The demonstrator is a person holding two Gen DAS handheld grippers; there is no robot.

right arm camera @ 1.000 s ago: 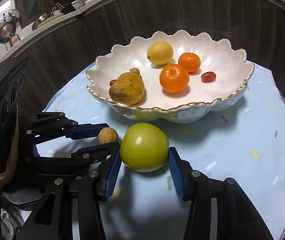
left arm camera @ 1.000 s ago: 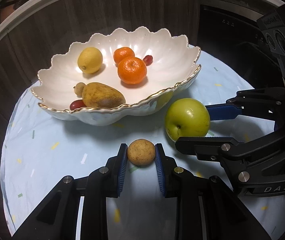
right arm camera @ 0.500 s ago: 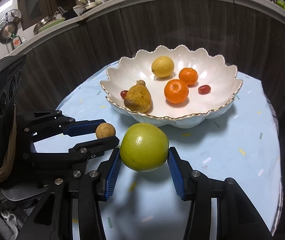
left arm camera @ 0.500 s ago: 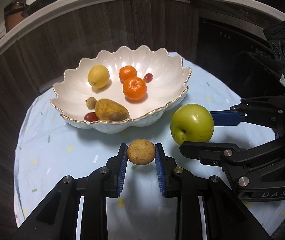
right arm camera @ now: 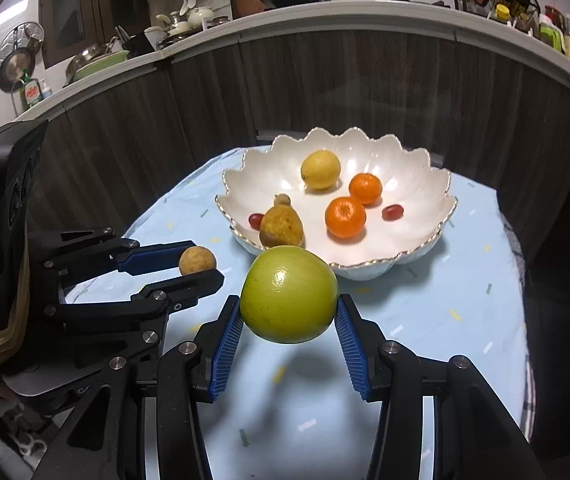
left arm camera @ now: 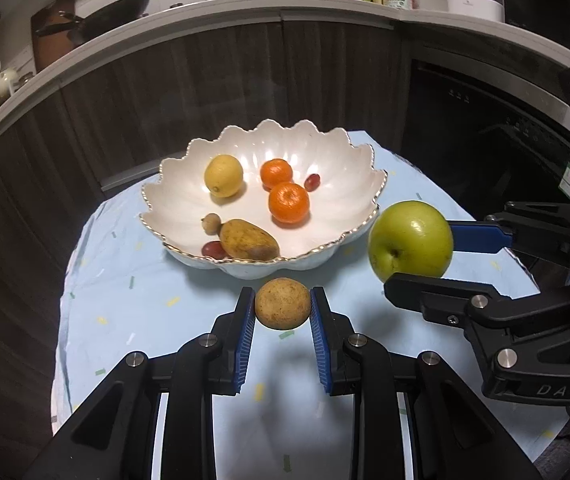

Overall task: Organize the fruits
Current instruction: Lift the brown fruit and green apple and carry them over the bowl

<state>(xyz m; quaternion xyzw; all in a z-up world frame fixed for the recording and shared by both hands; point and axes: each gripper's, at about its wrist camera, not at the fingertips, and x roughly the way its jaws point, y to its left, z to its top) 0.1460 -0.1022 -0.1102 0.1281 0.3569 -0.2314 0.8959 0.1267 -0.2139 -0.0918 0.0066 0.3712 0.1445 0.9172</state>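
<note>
Whereas a second ago both fruits sat low beside the bowl, the round worktop [left arm camera: 133, 320], draped in a pale blue cloth flecked with confetti marks, now lies further below, and soft shadows under each fruit show both carried clear of it. The scalloped white bowl [left arm camera: 173, 184], glossy ceramic with a gilt rim, stands toward the back of the worktop and has shrunk in both views, which suggests a lift preparatory to a drop into it. The right tool [right arm camera: 289, 332] clamps the green apple [right arm camera: 289, 294], smooth and waxy, between ribbed blue pads; the left tool [left arm camera: 282, 320] stands narrow, pinching the small brown longan-like fruit [left arm camera: 282, 303], round and matte-skinned. Inside the bowl rest a russet pear [left arm camera: 248, 240], a dimpled lemon [left arm camera: 223, 175], two mandarins [left arm camera: 289, 202], two red grapes [left arm camera: 312, 182] and another small brown fruit [left arm camera: 211, 223]. Judged from this, only the two held fruits remain outside the bowl.
</note>
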